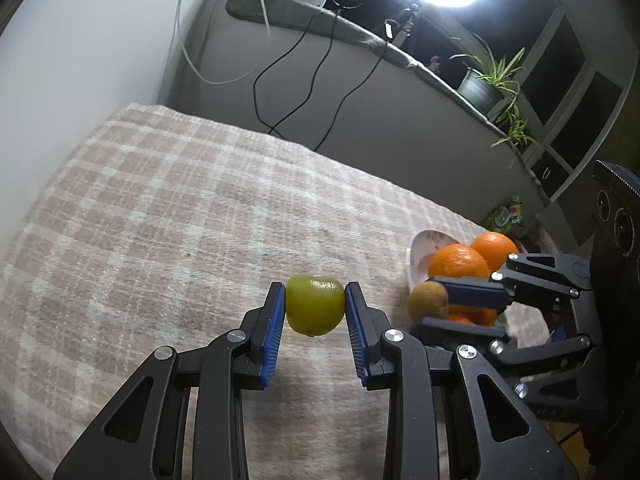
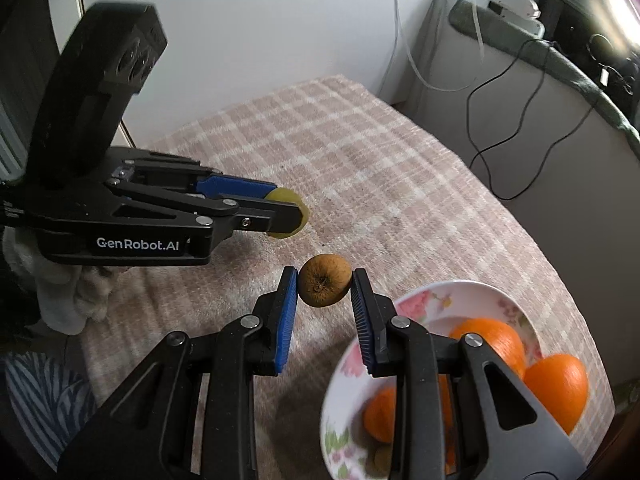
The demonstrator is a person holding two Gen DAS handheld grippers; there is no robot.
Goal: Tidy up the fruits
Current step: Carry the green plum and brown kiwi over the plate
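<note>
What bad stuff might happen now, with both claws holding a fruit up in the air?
1. The green fruit is pinched only at the very tips of the left gripper, so it might slip out and roll across the checked blanket.
2. The kiwi sits just as far out in the right gripper and could drop short of the plate.
3. The plate already holds oranges, so another fruit may bump one out.

Left claw (image 1: 315, 308) and right claw (image 2: 325, 286) each clamped, seemingly level.
</note>
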